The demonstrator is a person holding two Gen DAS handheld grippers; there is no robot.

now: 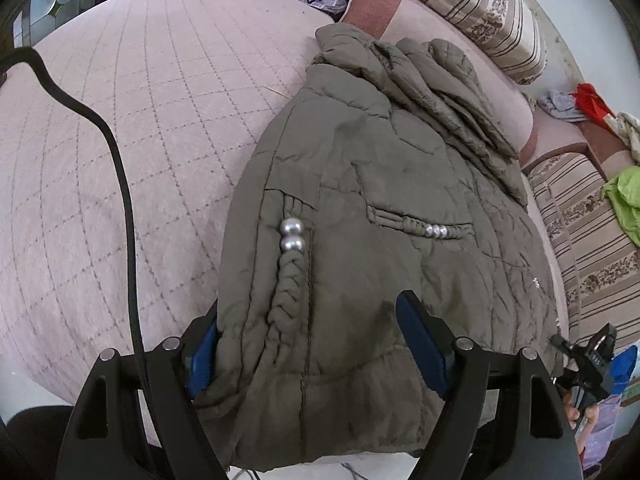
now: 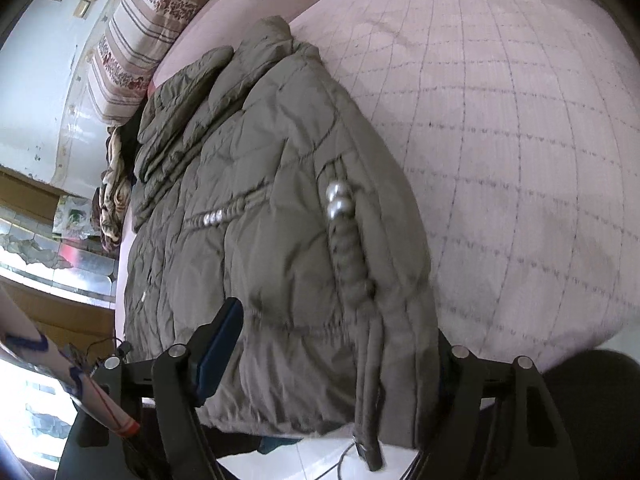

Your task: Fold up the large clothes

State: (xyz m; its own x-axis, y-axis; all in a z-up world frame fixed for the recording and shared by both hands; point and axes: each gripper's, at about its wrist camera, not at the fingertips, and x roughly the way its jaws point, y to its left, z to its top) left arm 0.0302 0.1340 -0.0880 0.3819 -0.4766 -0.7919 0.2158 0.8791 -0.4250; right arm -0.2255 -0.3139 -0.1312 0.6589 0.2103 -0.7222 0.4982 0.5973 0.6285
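Puffy jacket (image 1: 360, 200) laid on the bed (image 1: 140, 120)

Soft, bulky, slippery; best gripped at the 6 o'clock hem, straddled by both open grippers' fingers (image 1: 420, 340), nothing pinched yet.

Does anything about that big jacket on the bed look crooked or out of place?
Yes. The olive jacket lies near the bed's edge, with its hem spilling over the side. In the right wrist view a strap dangles off it. Its sleeves are bunched unevenly at the far end.
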